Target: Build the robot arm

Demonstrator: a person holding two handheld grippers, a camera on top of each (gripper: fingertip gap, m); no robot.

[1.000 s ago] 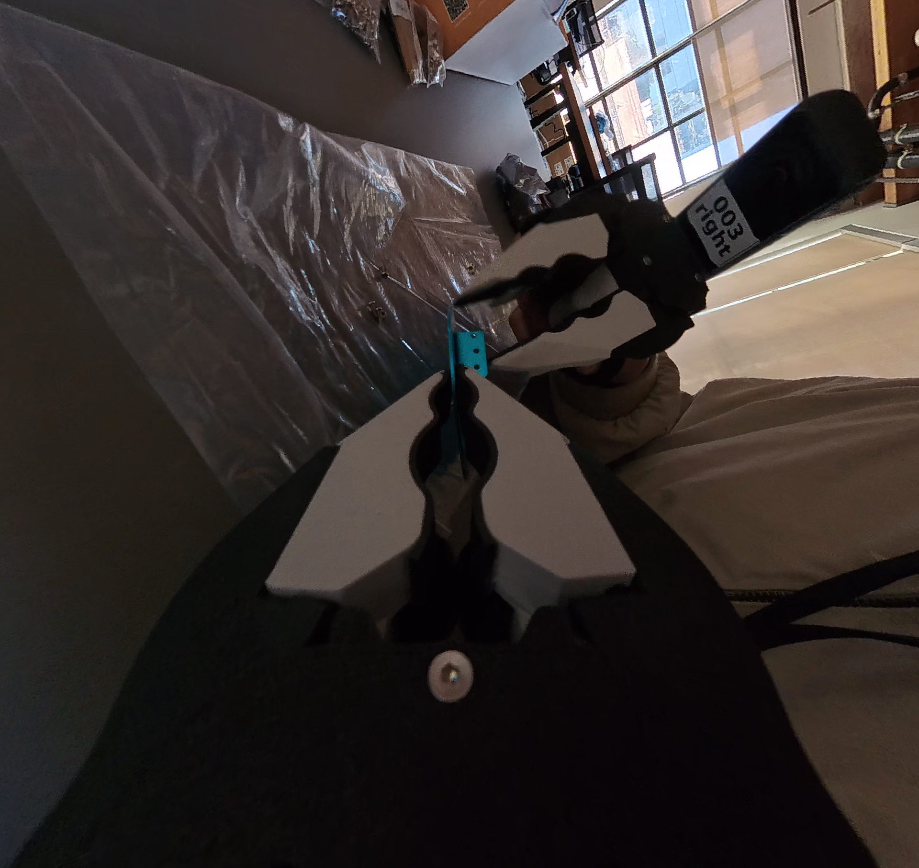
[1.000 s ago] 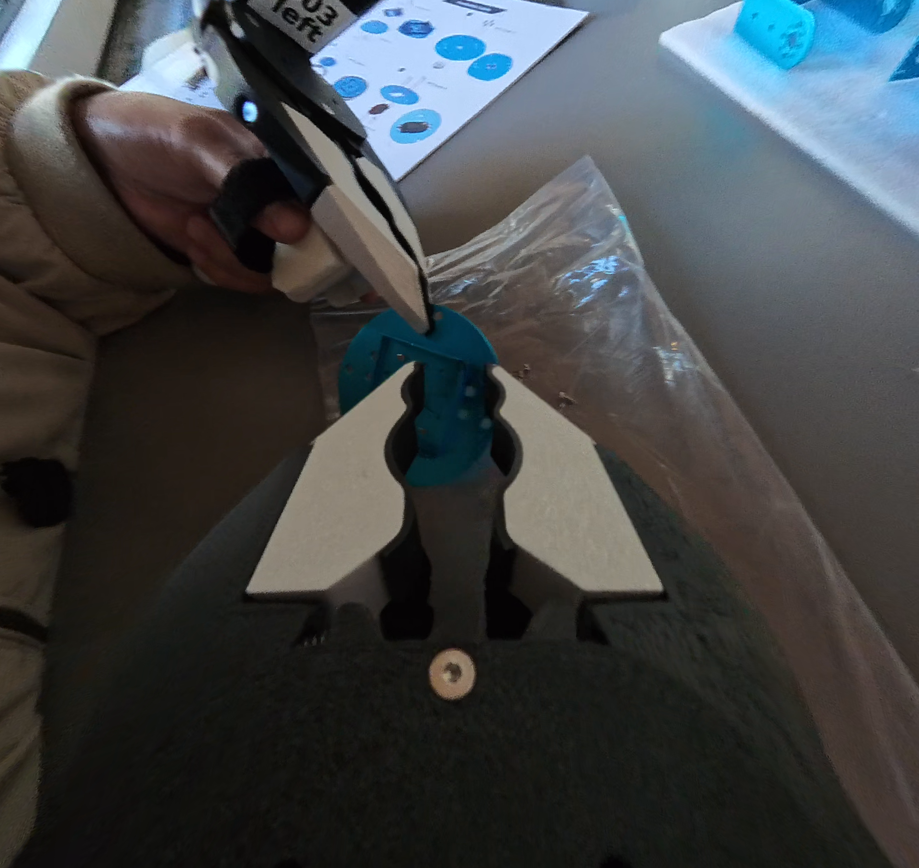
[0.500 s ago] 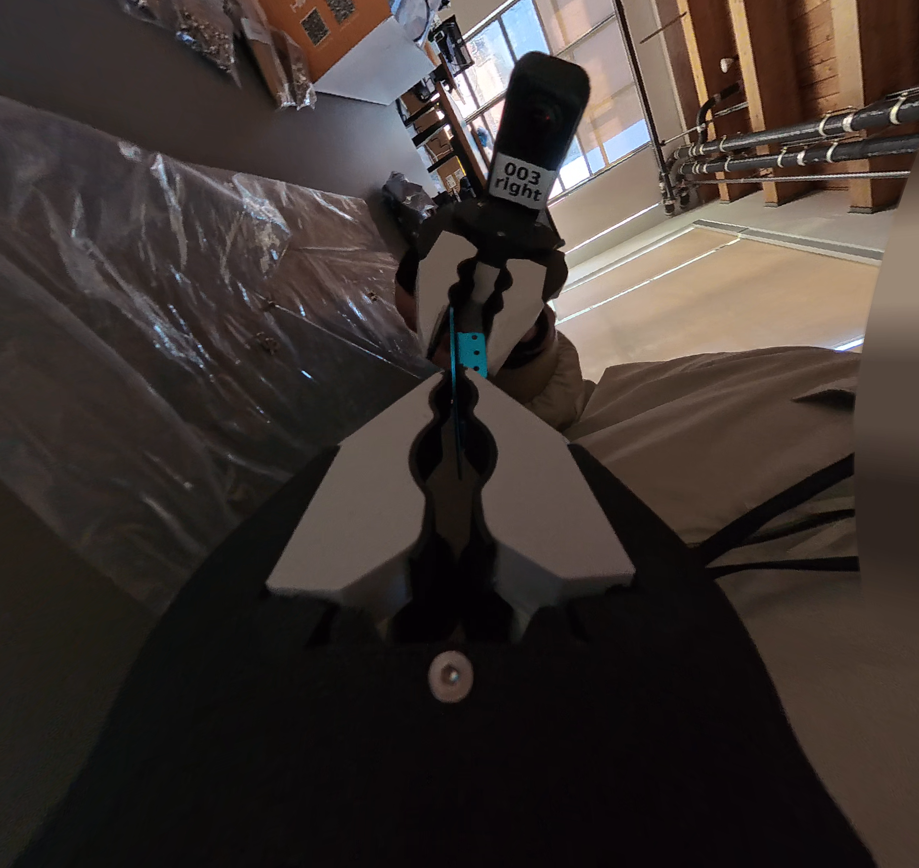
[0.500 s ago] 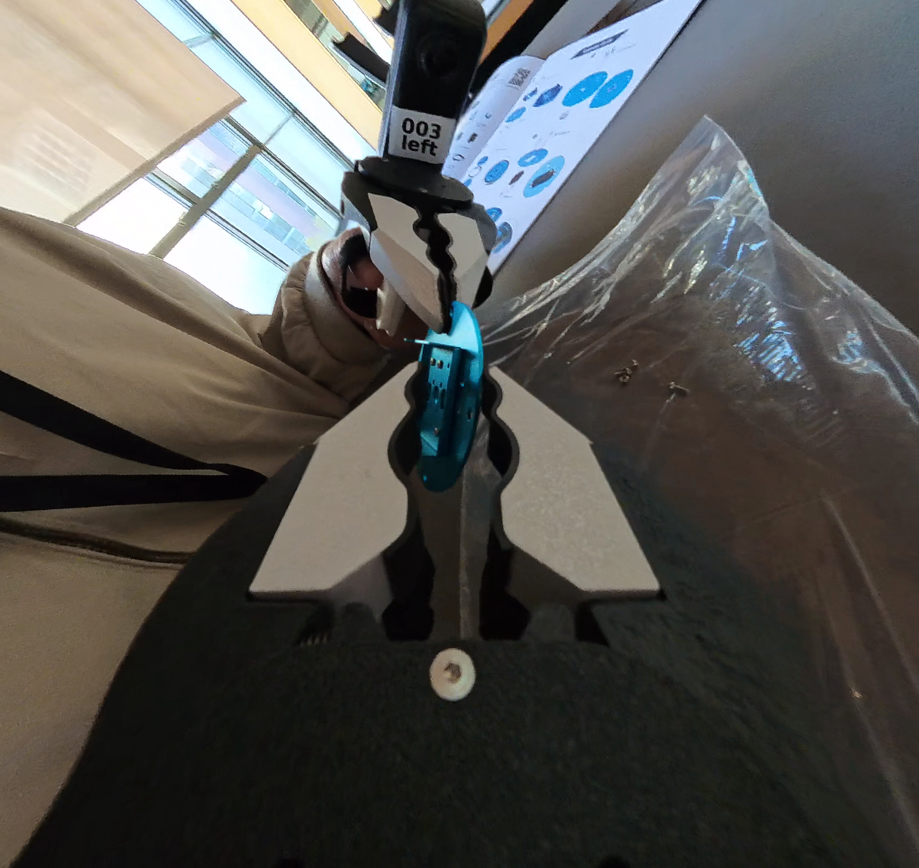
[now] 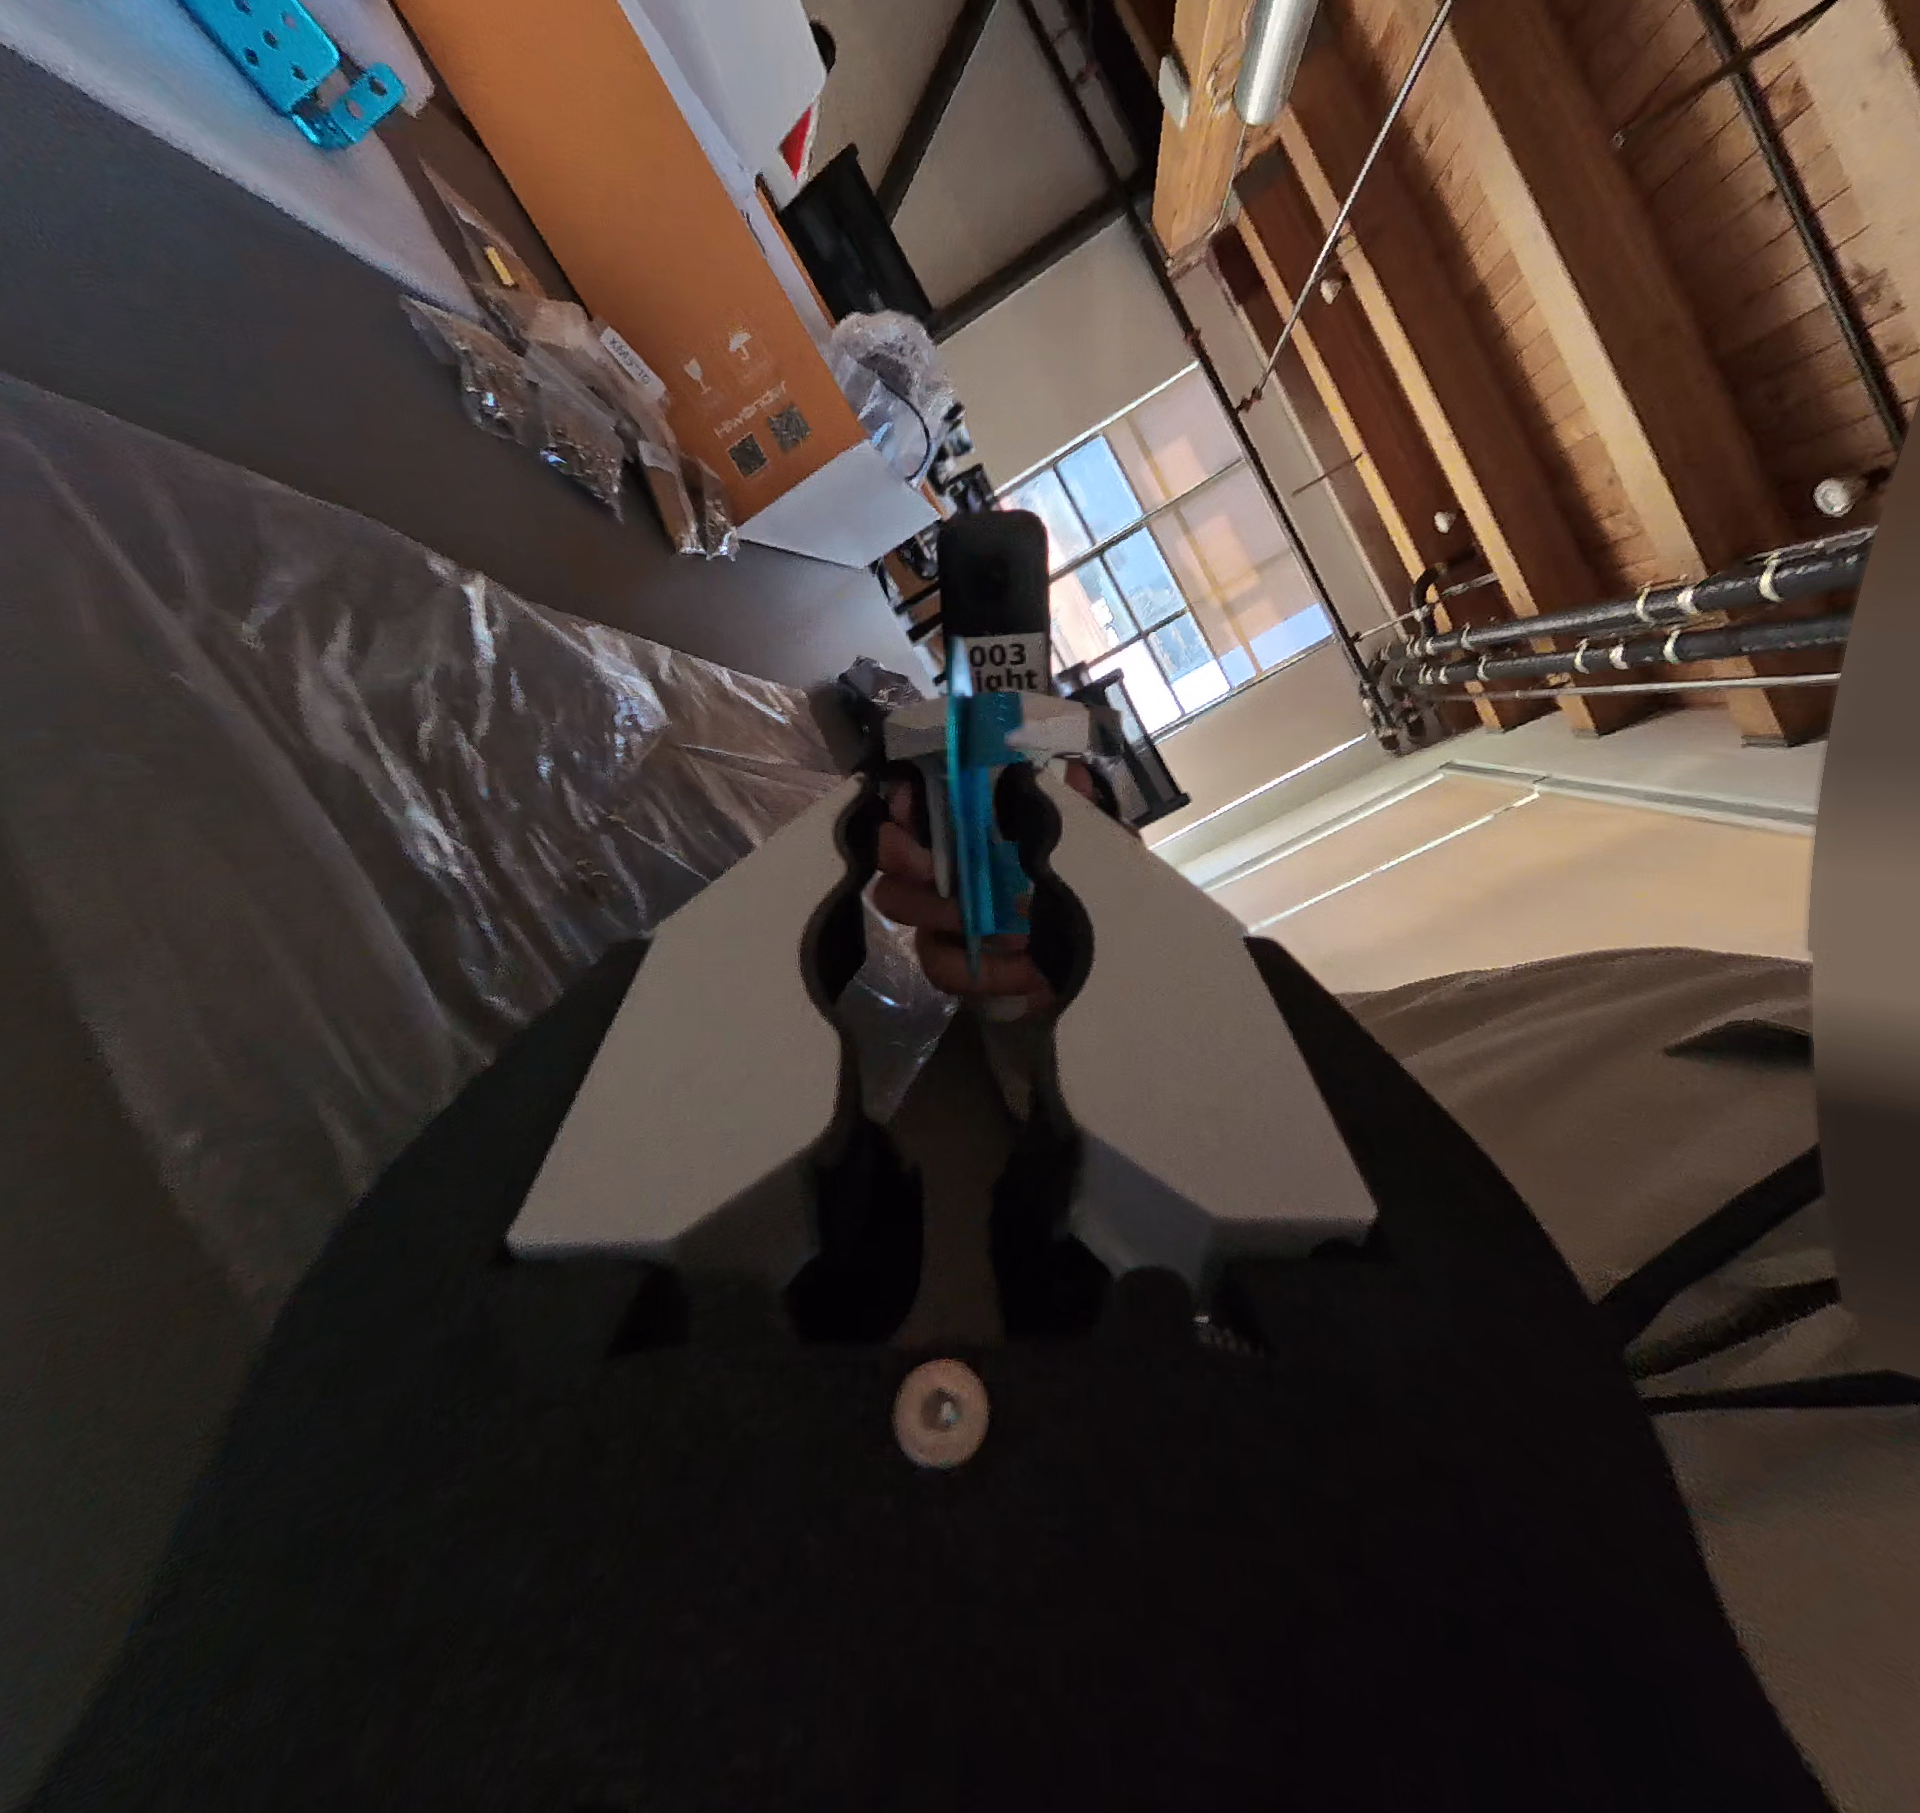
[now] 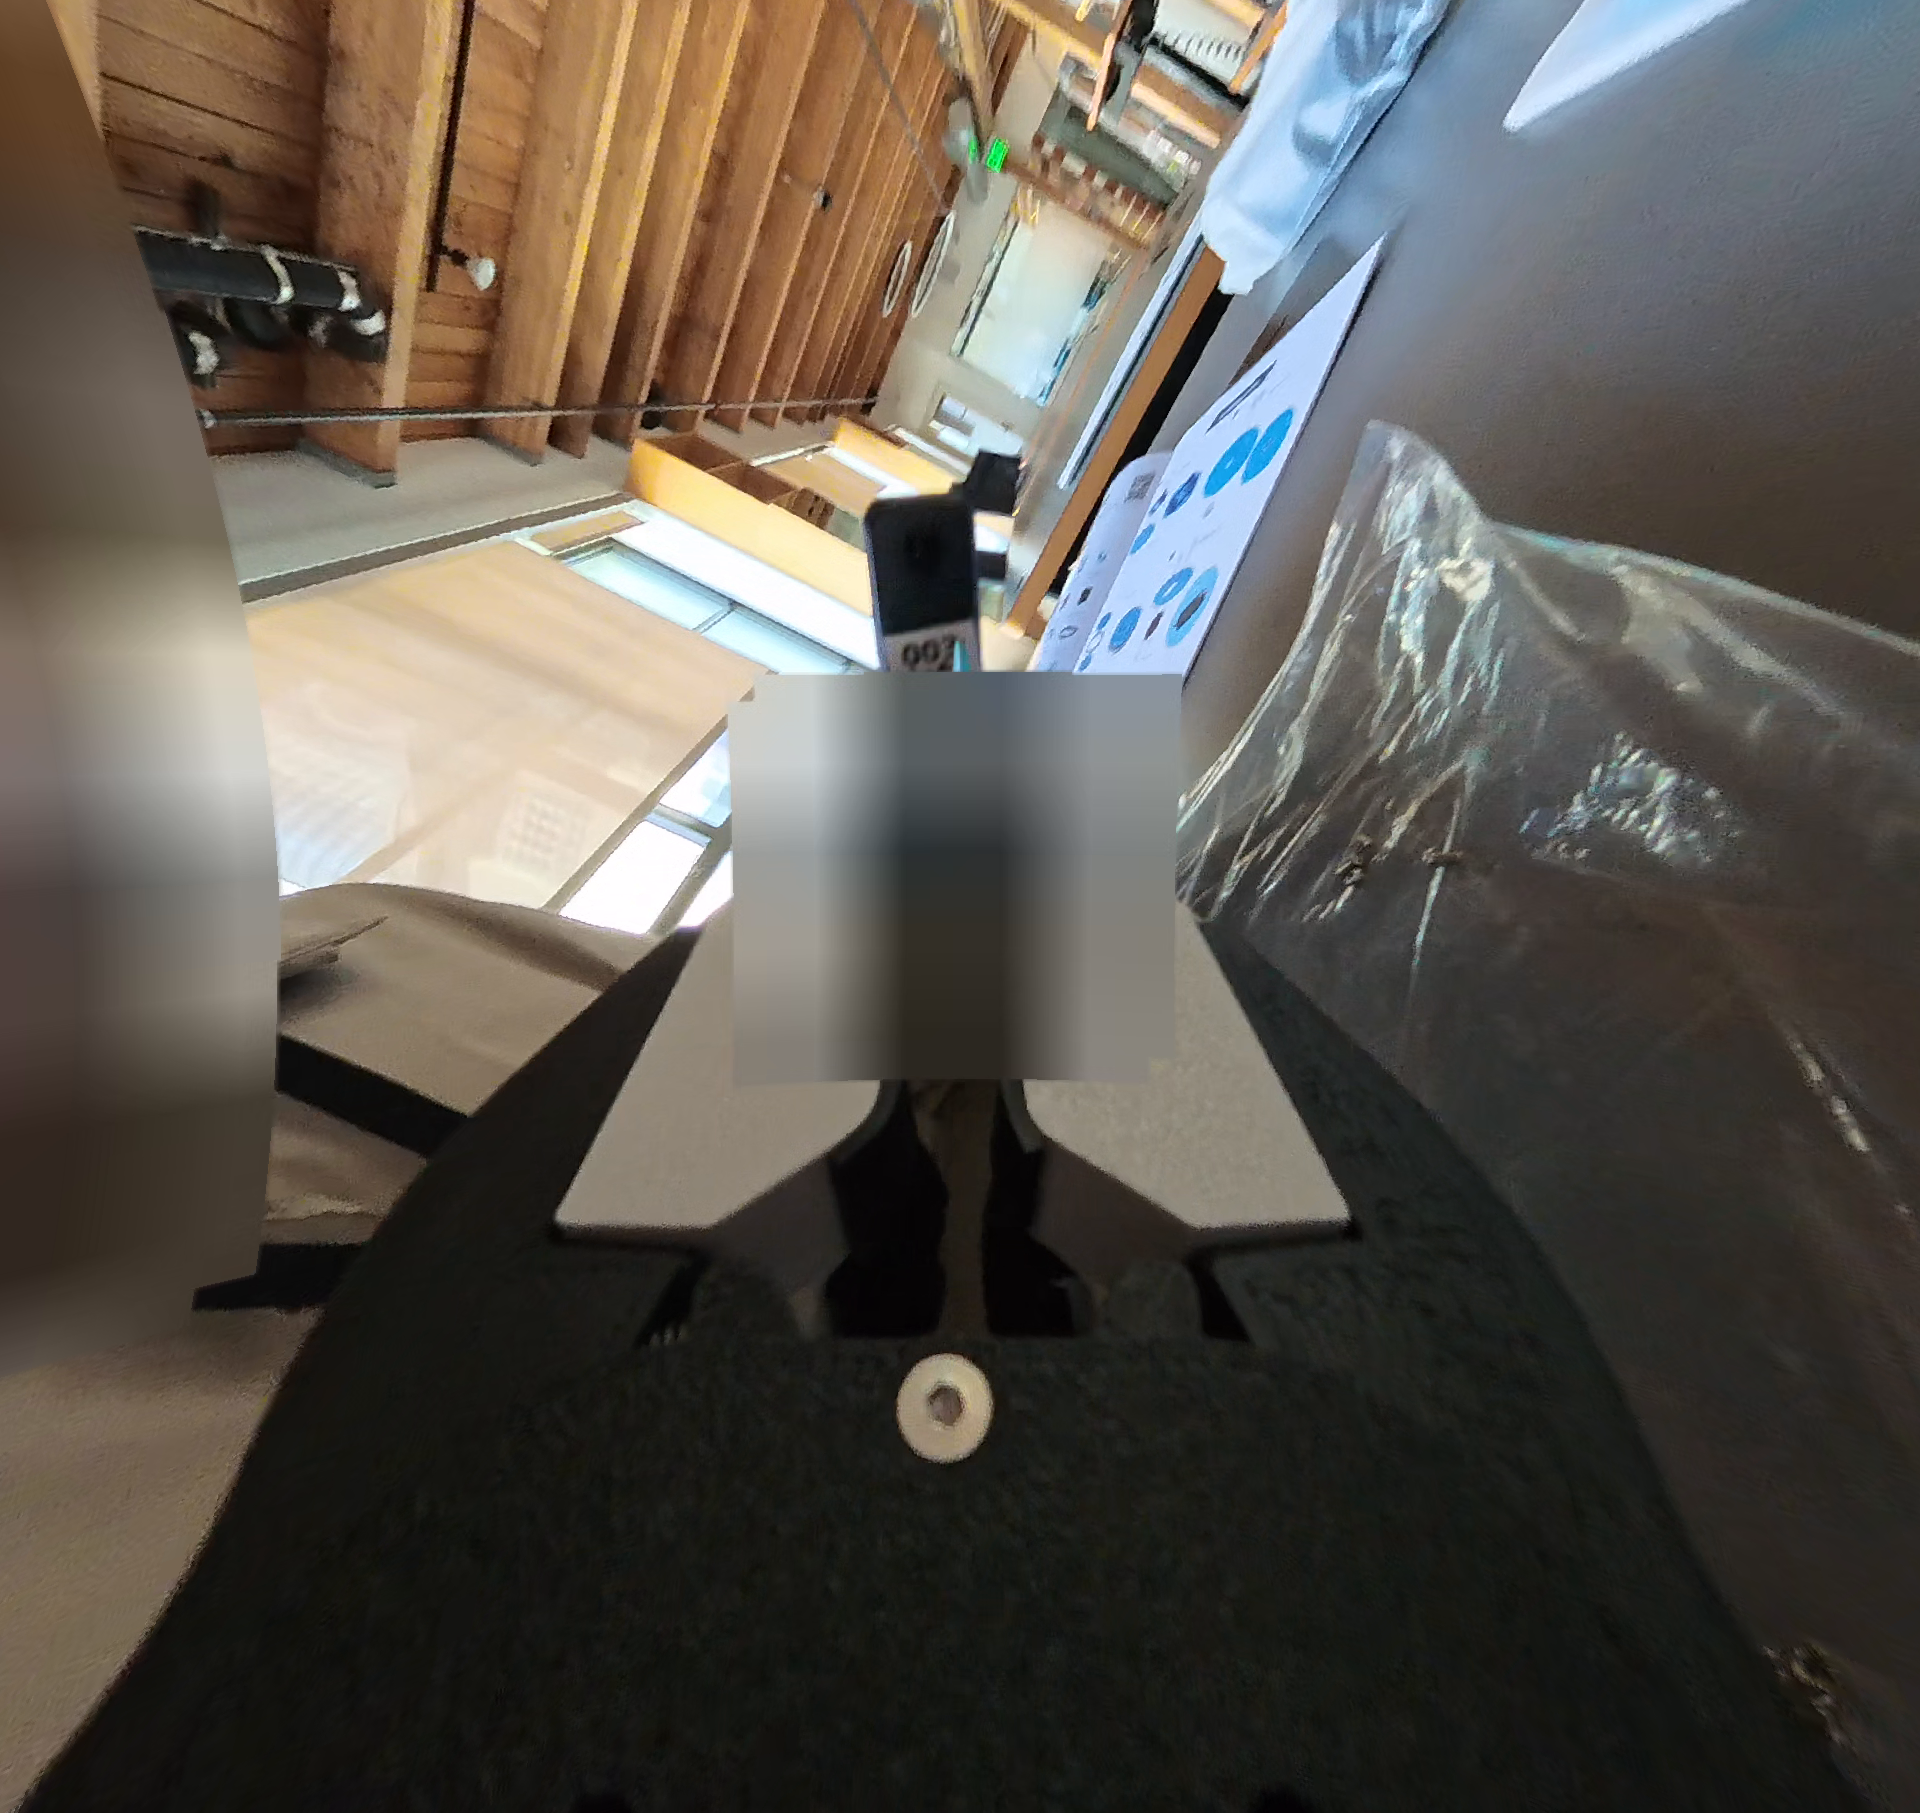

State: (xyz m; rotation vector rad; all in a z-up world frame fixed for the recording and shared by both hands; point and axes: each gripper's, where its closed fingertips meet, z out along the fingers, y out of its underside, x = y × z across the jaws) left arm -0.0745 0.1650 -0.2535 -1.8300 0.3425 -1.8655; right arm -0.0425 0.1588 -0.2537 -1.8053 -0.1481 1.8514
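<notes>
In the left wrist view my left gripper [image 5: 966,792] is open, its grey fingers [image 5: 727,1036] spread wide and touching nothing. Between them, a little farther off, a blue metal part [image 5: 982,828] stands on edge. The right gripper [image 5: 982,735] faces me and its grey fingertips clamp the blue part from both sides; a hand shows behind it. In the right wrist view a blurred patch hides my fingertips and the part; only the finger bases [image 6: 665,1119] show. The left gripper's black camera body [image 6: 920,568] rises just above that patch.
A crumpled clear plastic bag [image 5: 364,724] with loose screws lies on the dark table [image 5: 208,288]; it also shows in the right wrist view [image 6: 1558,828]. Beyond are an orange box [image 5: 623,205], small screw bags [image 5: 561,413], a blue perforated strip [image 5: 229,7] and a printed sheet [image 6: 1226,537]. One gripper's finger ends stand about 4 centimetres off the other's.
My left gripper has opened and let go of the blue part, which stays in the right gripper. Both grippers have tipped upward, toward the ceiling, and now face each other.
</notes>
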